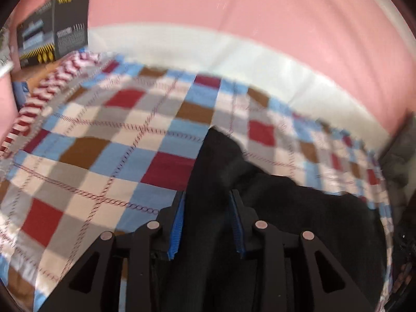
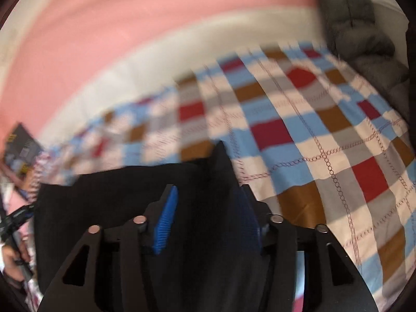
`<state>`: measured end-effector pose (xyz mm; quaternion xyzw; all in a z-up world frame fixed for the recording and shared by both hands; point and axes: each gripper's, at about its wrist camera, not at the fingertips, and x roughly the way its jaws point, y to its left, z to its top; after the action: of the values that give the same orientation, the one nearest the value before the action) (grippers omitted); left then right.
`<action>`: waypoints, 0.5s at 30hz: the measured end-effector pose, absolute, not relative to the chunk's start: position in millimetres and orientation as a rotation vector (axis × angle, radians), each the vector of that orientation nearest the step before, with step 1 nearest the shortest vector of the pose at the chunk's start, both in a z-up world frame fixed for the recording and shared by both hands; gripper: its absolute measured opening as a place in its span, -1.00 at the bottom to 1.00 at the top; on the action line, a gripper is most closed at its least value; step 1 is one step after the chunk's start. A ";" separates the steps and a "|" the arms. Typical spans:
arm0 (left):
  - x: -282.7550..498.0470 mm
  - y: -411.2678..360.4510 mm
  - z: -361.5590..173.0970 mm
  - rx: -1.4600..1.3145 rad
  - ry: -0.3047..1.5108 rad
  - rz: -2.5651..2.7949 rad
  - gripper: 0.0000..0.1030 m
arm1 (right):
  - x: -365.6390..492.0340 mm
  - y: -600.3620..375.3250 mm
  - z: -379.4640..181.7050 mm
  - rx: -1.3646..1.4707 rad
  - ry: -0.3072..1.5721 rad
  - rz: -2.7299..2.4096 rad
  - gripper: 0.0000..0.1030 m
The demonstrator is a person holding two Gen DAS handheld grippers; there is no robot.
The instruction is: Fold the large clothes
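A black garment (image 1: 299,208) hangs between my two grippers above a checked bedspread (image 1: 104,135). My left gripper (image 1: 208,197) is shut on one bunched corner of it, which sticks up between the blue pads (image 1: 178,223). In the right wrist view the same black garment (image 2: 117,195) stretches to the left. My right gripper (image 2: 208,195) is shut on its other corner, between the blue pads (image 2: 166,221). The checked bedspread (image 2: 325,143) lies below. Both views are blurred by motion.
A dark printed box (image 1: 54,28) stands at the bed's far left corner, against a pink wall (image 1: 260,13). A grey quilted jacket (image 2: 358,26) lies at the bed's far right edge. The person's left hand (image 2: 13,257) shows at the right wrist view's left edge.
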<state>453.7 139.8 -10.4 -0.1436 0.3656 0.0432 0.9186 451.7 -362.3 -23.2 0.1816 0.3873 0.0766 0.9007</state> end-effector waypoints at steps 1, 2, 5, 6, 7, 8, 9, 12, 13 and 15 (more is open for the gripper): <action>437.6 129.4 -1.8 -0.282 0.721 0.056 -0.32 | 436.5 -356.4 -15.4 0.370 0.781 0.175 0.01; 421.0 116.4 4.9 -0.271 0.698 0.011 -0.32 | 418.8 -347.4 -9.3 0.357 0.767 0.194 0.01; 373.9 62.9 5.9 -0.216 0.664 -0.132 -0.19 | 375.3 -312.8 -8.8 0.313 0.745 0.258 0.01; 364.5 44.1 -1.2 -0.196 0.677 -0.175 -0.19 | 365.5 -297.7 -14.3 0.285 0.744 0.274 0.01; 359.1 25.2 -11.8 -0.172 0.697 -0.216 -0.19 | 362.6 -286.8 -21.1 0.200 0.723 0.206 0.01; 358.9 9.5 -23.3 -0.142 0.722 -0.241 -0.19 | 363.3 -274.8 -32.0 0.174 0.741 0.215 0.01; 362.8 -2.1 -34.8 -0.117 0.751 -0.245 -0.19 | 368.0 -264.3 -43.8 0.144 0.757 0.211 0.01; 383.5 -15.1 -60.1 -0.035 0.727 -0.192 -0.14 | 382.3 -257.3 -56.9 0.077 0.714 0.163 0.01; 393.8 -10.3 -66.5 -0.051 0.717 -0.180 -0.14 | 392.8 -259.5 -61.9 0.076 0.719 0.145 0.01; 411.8 -0.6 -76.6 -0.117 0.719 -0.170 -0.14 | 408.8 -267.6 -74.5 0.114 0.727 0.128 0.01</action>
<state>411.8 -0.6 -76.6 -0.0570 0.3513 -0.0830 0.9308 408.8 -267.6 -74.5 0.0559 0.3551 0.0623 0.9311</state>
